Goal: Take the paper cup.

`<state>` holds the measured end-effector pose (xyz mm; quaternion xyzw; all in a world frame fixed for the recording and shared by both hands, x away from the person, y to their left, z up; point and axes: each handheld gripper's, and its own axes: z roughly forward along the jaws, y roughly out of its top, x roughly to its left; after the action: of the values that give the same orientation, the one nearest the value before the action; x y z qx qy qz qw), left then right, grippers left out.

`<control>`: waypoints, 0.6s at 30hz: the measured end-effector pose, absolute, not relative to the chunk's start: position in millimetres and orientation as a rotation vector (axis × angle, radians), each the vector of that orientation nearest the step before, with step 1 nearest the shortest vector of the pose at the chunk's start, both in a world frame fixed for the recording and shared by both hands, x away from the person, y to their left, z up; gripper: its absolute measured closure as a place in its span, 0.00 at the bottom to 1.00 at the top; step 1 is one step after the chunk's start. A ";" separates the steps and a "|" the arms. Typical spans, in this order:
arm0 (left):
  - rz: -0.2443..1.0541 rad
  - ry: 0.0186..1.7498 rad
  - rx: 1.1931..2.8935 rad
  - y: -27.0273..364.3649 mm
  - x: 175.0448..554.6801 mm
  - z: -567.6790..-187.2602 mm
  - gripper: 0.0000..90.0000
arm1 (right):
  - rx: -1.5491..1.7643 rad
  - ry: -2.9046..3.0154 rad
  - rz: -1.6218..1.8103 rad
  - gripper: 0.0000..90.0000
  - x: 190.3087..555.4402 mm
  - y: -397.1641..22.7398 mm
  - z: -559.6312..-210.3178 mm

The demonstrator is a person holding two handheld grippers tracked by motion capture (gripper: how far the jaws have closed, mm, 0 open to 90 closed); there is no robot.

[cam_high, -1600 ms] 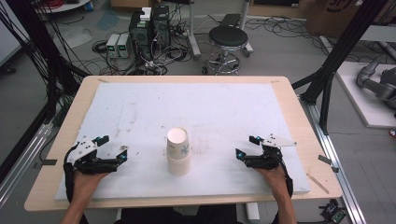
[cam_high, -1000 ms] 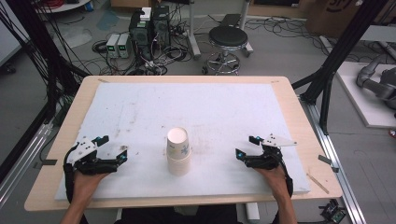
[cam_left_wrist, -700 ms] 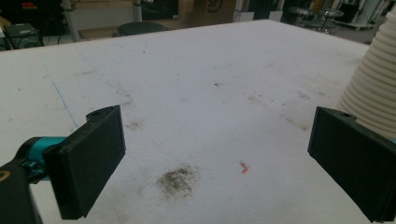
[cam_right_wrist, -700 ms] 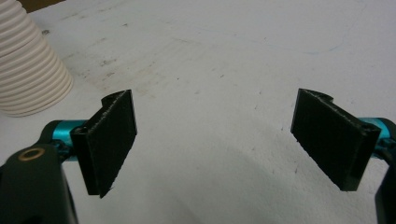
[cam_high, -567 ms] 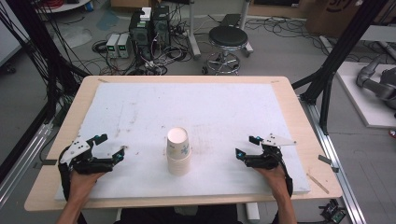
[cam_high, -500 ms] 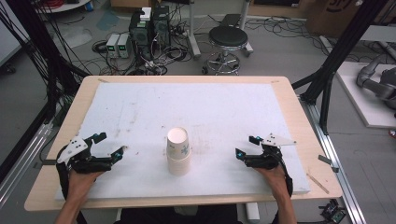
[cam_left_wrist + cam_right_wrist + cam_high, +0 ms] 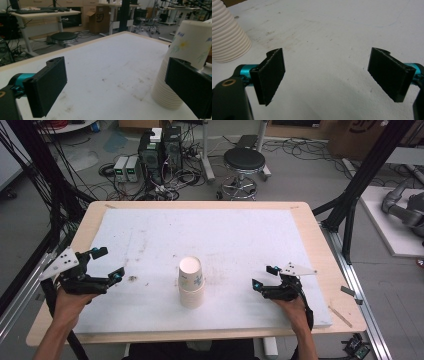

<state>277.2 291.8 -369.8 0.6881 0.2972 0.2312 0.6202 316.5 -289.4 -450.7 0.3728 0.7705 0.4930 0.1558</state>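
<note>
A stack of paper cups (image 7: 191, 282) is seen standing upside down and upright near the front middle of the white tabletop (image 7: 240, 230), its long axis vertical. The left claw (image 7: 109, 265) is held raised at the stack's left, its jaws spread wide; in the left gripper view the stack (image 7: 183, 62) is found off to the right, partly behind one jaw. The right claw (image 7: 261, 277) is rested low at the stack's right, also spread wide and empty. Neither claw is touching the stack. The right claw is judged slightly nearer, though the left is aimed more squarely toward it.
</note>
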 end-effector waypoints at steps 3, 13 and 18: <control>0.535 0.654 1.583 290.6 278.0 -352.4 0.04 | 1.065 2.205 1.411 0.16 316.1 -289.6 -450.7; 0.456 0.550 1.637 274.7 285.8 -312.9 0.05 | 1.055 2.195 1.417 0.16 314.6 -289.4 -450.6; 0.411 0.471 1.724 257.4 294.0 -297.6 0.05 | 1.054 2.194 1.416 0.16 314.5 -289.3 -450.5</control>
<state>294.0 257.4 -297.6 0.7461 0.2037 0.1779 0.6085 314.5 -289.3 -450.5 0.3694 0.7689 0.4960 0.1619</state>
